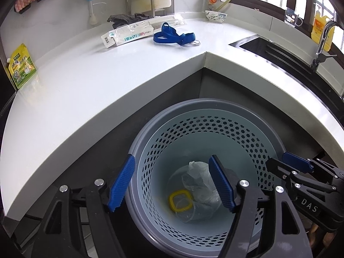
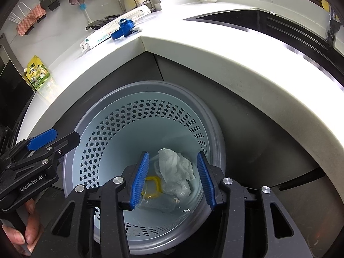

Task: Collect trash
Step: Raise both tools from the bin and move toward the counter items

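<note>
White stone countertop [image 1: 90, 90] wraps the corner above our landmark, the round pale-blue perforated plastic waste basket [image 1: 215, 129] with its grey rim, standing on the floor beneath. We hold our left gripper [image 1: 172, 185] over the basket's mouth with its blue ribbed fingers [image 1: 121, 185] spread wide and nothing between them. Our right gripper [image 2: 173, 179] hangs over the same mouth, fingers parted, also empty. At the bottom of the basket lie a crumpled white paper tissue [image 2: 175, 166], a clear plastic cup [image 1: 185, 212] and a yellow square plastic ring [image 1: 180, 200]. Up beyond the basket, on the counter, rest a clear flat plastic package [image 1: 137, 32] and a blue fabric strap [image 1: 172, 36].
</note>
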